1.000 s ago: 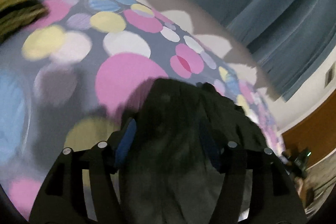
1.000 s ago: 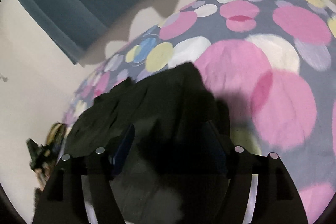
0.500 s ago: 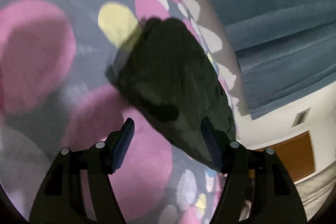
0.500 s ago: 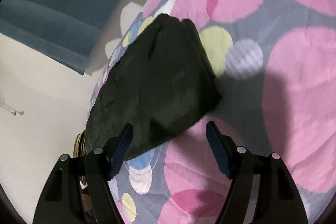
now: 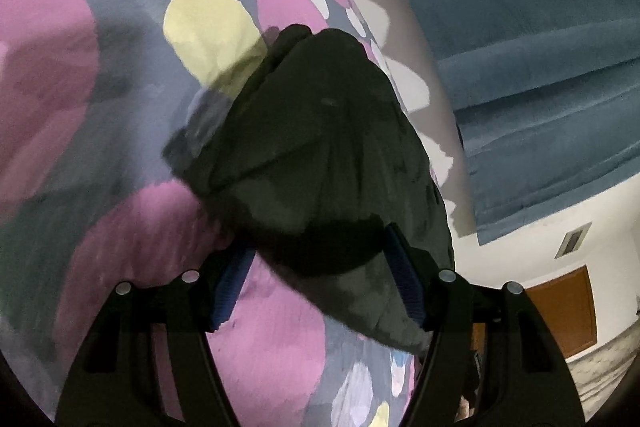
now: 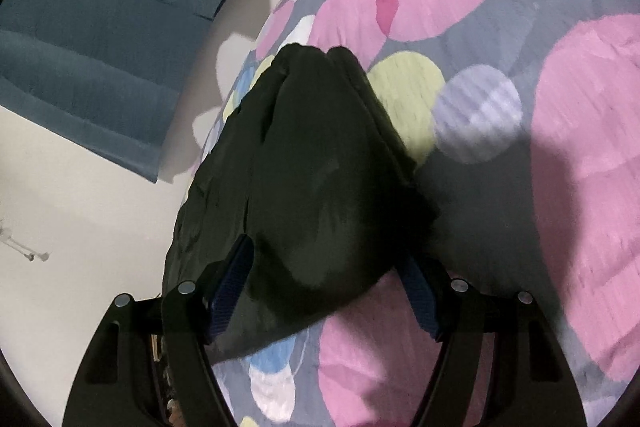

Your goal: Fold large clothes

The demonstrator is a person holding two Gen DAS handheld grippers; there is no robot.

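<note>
Left gripper (image 5: 320, 283): jaws spread, nothing pinched. The near edge of the dark garment (image 5: 320, 163) sits between the blue pads (image 5: 232, 287), not clamped. The garment lies as a folded bundle on the polka-dot bedspread (image 5: 80, 107), near the bed edge facing the blue curtain (image 5: 540, 67).

Right gripper (image 6: 324, 291): also spread and empty, with its pads (image 6: 420, 303) either side of the same dark garment (image 6: 316, 179), at the bundle's near corner on the polka-dot bedspread (image 6: 560, 147).

My read: one fold is laid and both tools are lining up for the next grab. To do it well:
- pinch each corner through all layers, not only the top ply
- get the pads fully over the hem before closing
- lift both sides level so the bundle doesn't skew
- carry the edge over in one arc, lay it down, then release

No brands, labels or writing readable in either view; motion blur and dark fabric hide detail.
</note>
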